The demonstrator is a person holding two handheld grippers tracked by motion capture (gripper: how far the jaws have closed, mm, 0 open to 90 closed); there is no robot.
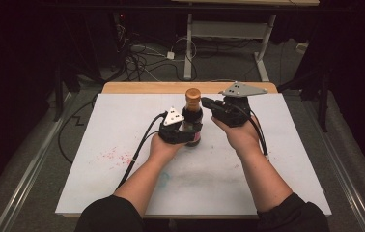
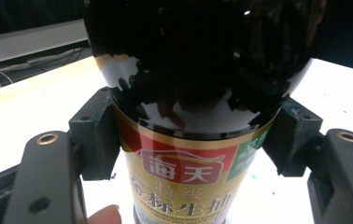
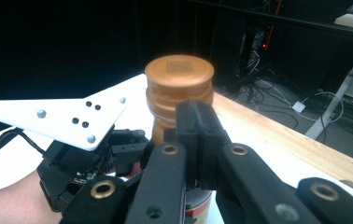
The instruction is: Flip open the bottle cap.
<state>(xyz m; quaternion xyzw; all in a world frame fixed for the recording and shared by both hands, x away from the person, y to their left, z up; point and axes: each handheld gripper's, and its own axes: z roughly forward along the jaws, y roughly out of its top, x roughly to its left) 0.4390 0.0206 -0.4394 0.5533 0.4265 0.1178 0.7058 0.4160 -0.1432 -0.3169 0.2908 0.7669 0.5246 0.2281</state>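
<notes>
Bottle [image 1: 193, 118] of dark sauce stands upright near the middle of the white table [image 1: 122, 183], toward its far wooden edge, with a person's two forearms reaching in from the near side. The left gripper [image 1: 184, 131] has its jaws clamped on the lower body of the bottle; in the left gripper view the two black pads press the glass from either side just above the red, gold and green label [image 2: 184, 175]. The right gripper [image 1: 208, 103] hovers just beside the bottle's neck, on its right in the high view, with its jaws pressed together on nothing. In the right gripper view those closed jaws rise in front of the bottle's orange-brown cap [image 3: 179, 79], reaching about the level of the ribbed collar under the cap, though whether they touch it cannot be told. A faint pink stain [image 1: 115, 155] marks the table to the left, well apart from the bottle.
</notes>
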